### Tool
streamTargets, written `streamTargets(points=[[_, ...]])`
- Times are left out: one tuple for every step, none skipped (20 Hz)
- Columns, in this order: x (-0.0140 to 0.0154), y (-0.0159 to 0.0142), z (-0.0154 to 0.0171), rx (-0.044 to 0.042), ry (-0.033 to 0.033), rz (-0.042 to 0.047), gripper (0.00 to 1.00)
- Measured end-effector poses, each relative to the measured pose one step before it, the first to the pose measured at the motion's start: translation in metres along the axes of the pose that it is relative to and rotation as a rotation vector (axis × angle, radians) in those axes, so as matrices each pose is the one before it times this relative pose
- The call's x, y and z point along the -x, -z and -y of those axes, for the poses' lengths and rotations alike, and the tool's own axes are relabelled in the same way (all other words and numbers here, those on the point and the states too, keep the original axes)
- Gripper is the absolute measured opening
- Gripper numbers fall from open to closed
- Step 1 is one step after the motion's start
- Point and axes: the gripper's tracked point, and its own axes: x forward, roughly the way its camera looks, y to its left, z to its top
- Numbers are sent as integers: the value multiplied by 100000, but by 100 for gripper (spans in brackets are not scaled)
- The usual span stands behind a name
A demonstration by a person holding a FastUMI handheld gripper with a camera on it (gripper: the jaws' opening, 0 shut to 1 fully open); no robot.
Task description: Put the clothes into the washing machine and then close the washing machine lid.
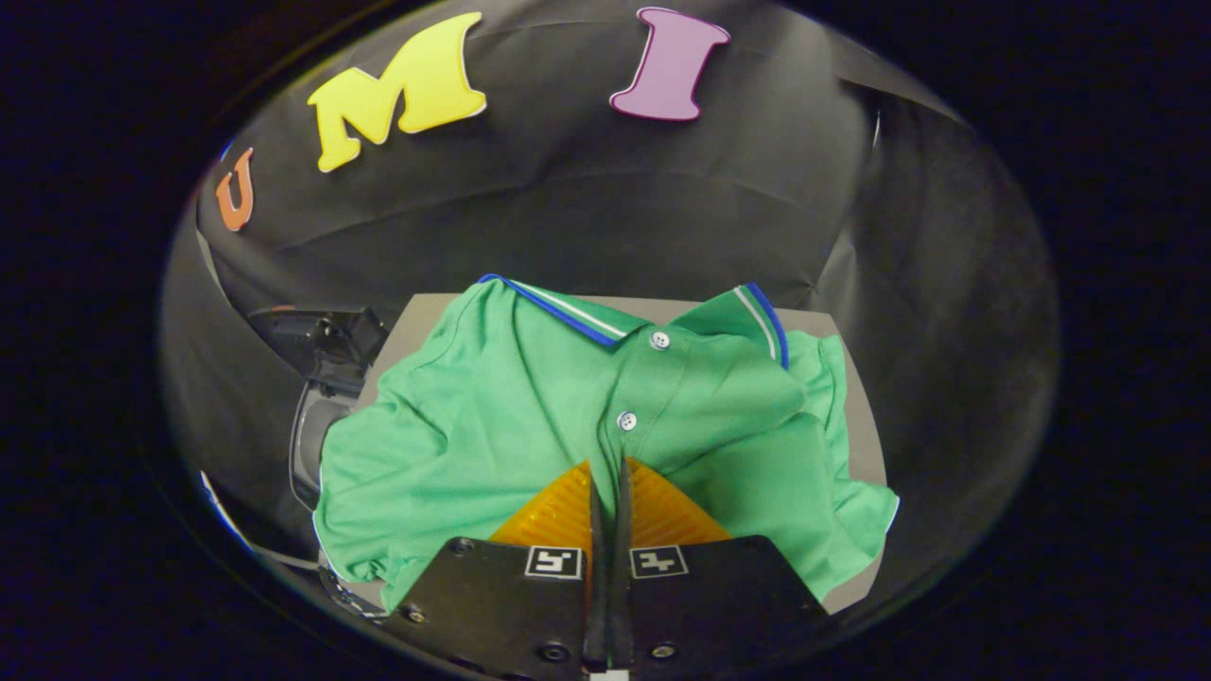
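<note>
Green polo shirt point(492, 426) spread across centre of frame, lying collar-up on grey desk point(866, 445); no brand mark or readable writing seen on it. Count: 1 shirt, 2 white buttons point(659, 340) on the placket, one near the collar, one lower down just ahead of the fingertips. Collar point(568, 314) w/ blue and white trim along its edge, both flaps open toward upper centre. Fabric rumpled, right hem hanging over desk edge at lower right.

Hand-held gripper point(608, 473) at bottom centre, 2 fingers point(553, 515) drawn nearly together w/ just a thin slit between, tips pressed down on the placket below the lower button; a sliver of green seems caught in the slit, so prob. pinching the cloth. 2 small square black-and-white markers on gripper body, one per side, patterns only, no text.

Dark curved object point(317, 378) at mid left beside desk, partly under the sleeve – can't tell what it is
</note>
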Motion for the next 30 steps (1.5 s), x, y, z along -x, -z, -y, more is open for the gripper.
streamTargets(points=[[245,-21,-63,-530,-683,675,6],[348,-249,-48,-504,-208,1438,5],[792,-525,-18,-531,95,2764,5],[963,-526,-149,-226,-161,2961,5],[1152,-608,-325,-259,-1109,2766,5],[1357,-694,-346,-772,-1642,3030,5],[1345,-855,-669,-1006,-2475,3224,5],[1474,-771,-1042,-1023,-2846,2861,5],[1295,-869,-1126,-914,-2917,2973,5],[1327,-789,-1177,-675,-3756,2838,5],[1086,-896,-1501,-124,-3844,2486,5],[909,-696,-1370,514,-2865,2539,5],[795,-774,-1188,1516,-2232,2201,5],[727,-440,-1327,1613,-2440,1557,5],[634,-360,-1588,1371,-2887,1540,5],[499,-234,-1729,1900,-2729,1090,5],[533,-334,-1550,2178,-1856,766,5],[277,-192,-1330,1969,-1969,957,5],[104,-366,-1425,1591,-2255,405,5],[-252,-413,-1150,701,-2366,716,5],[-62,-304,-1426,318,-2858,705,5],[-451,-227,-1276,-122,-2833,655,5],[-357,-261,-1397,-12,-2841,86,5],[-393,-255,-1318,-144,-2731,429,5],[-424,-178,-1082,-93,-2724,-455,5],[-592,-163,-1285,-98,-2843,-16,5],[-700,-162,-1316,24,-2607,-365,5],[-669,92,-927,375,-2401,-617,5],[-878,16,-998,384,-1923,-532,5],[-1120,187,-1089,314,-1936,-1133,5]])
